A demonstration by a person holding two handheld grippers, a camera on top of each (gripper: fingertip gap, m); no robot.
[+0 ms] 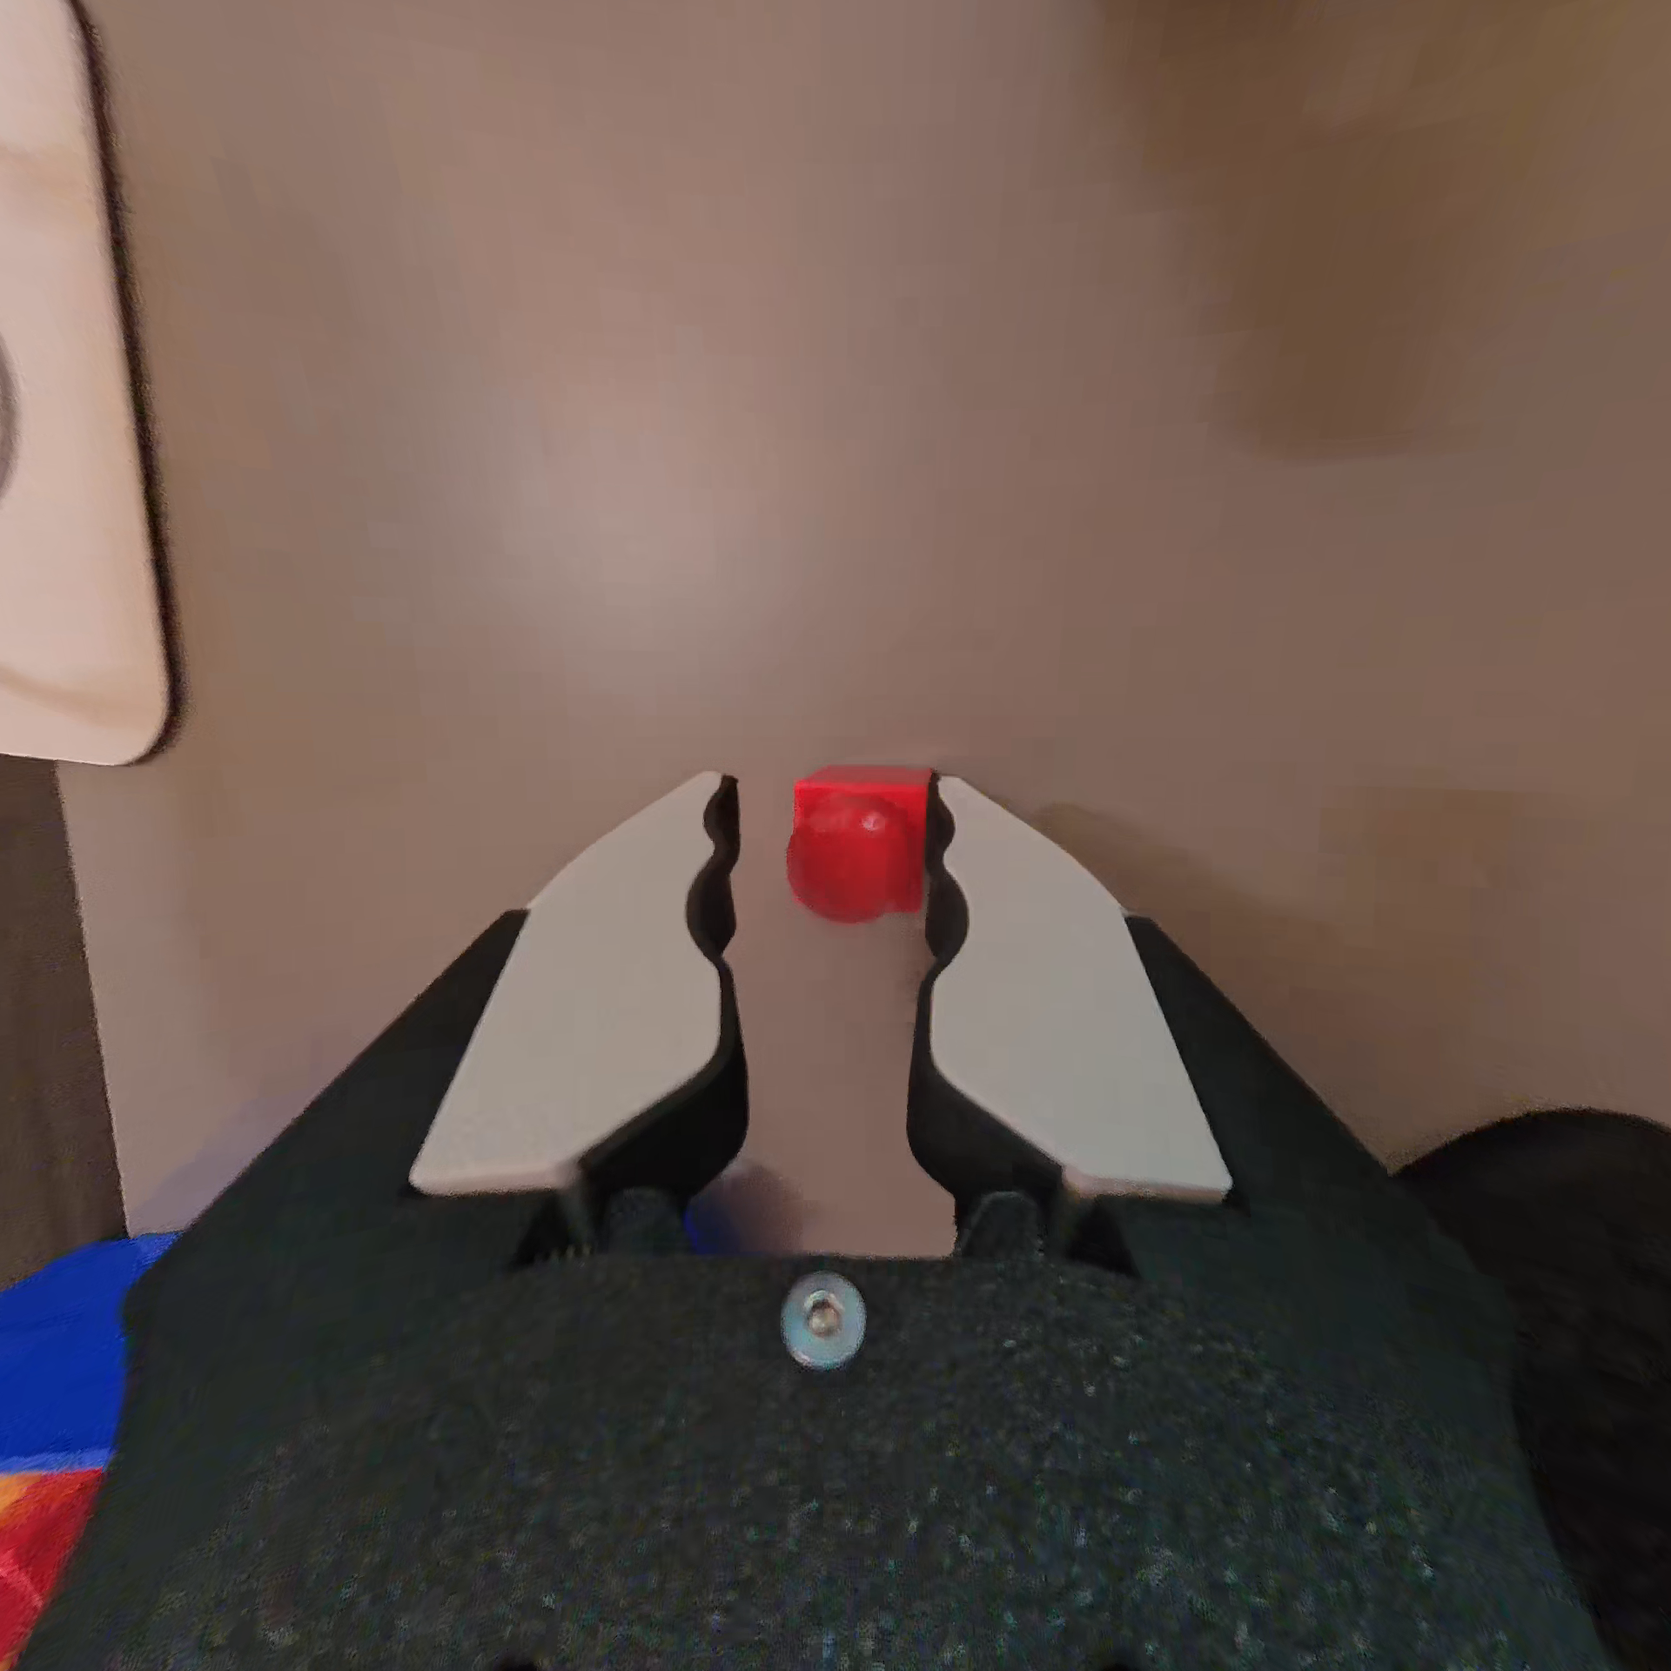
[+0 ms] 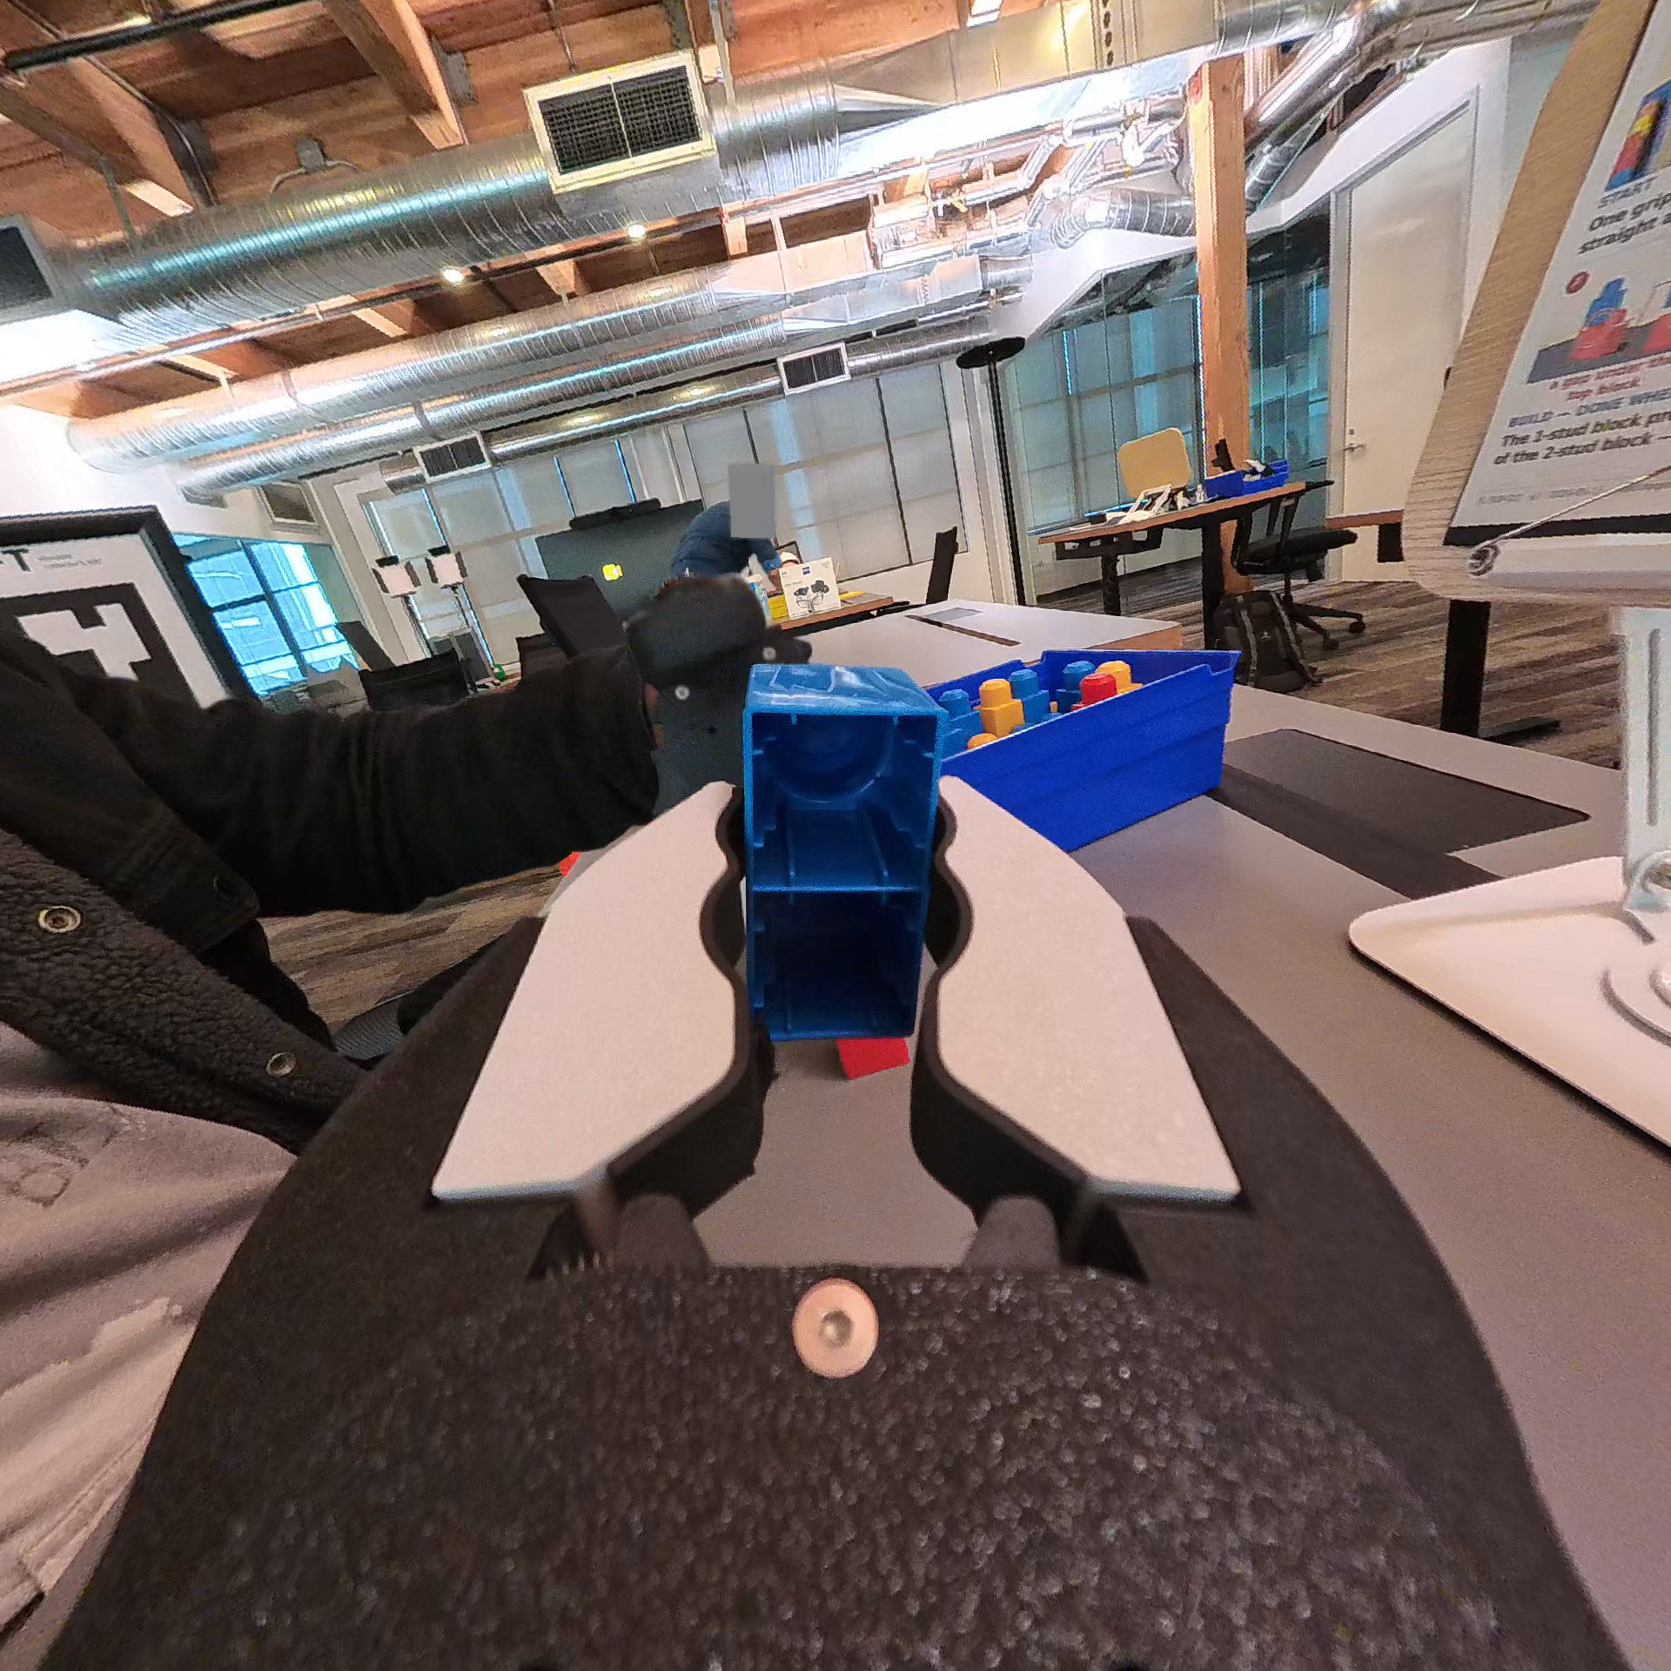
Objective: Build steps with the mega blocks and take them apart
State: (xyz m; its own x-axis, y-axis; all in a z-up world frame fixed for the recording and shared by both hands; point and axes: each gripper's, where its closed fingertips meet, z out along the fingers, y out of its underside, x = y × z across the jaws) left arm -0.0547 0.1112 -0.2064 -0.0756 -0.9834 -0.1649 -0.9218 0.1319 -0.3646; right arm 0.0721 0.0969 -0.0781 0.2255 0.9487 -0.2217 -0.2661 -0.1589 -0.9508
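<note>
Left gripper (image 1: pixel 836 845): my left tool points down at the grey table (image 1: pixel 814 452); its two pale fingers stand apart, holding nothing.
Red block (image 1: pixel 854 841): one small red block with a single round stud lies on the table between the left fingertips, touching the right-hand one, a gap on the other side.
Right gripper (image 2: pixel 836 868): my right tool is clamped on one blue block (image 2: pixel 836 868), both fingers pressed to its long sides.
Blue block: tall, with its hollow underside turned toward the camera, showing two chambers.
Bin: one blue bin (image 2: pixel 1112 769) sits on the table behind the blue block, holding blue, yellow and red blocks; too crowded to count.
In the way: a dark sleeve (image 2: pixel 362 787) crosses the right wrist view from the left, reaching behind the blue block.
Hidden: a red piece (image 2: pixel 870 1056) peeks out under the blue block; I cannot tell what it is.
Cut off: a printed instruction sheet (image 2: pixel 1591 298) on a white stand (image 2: pixel 1492 977) runs off the right edge.
Blur: the left wrist view is soft throughout.
</note>
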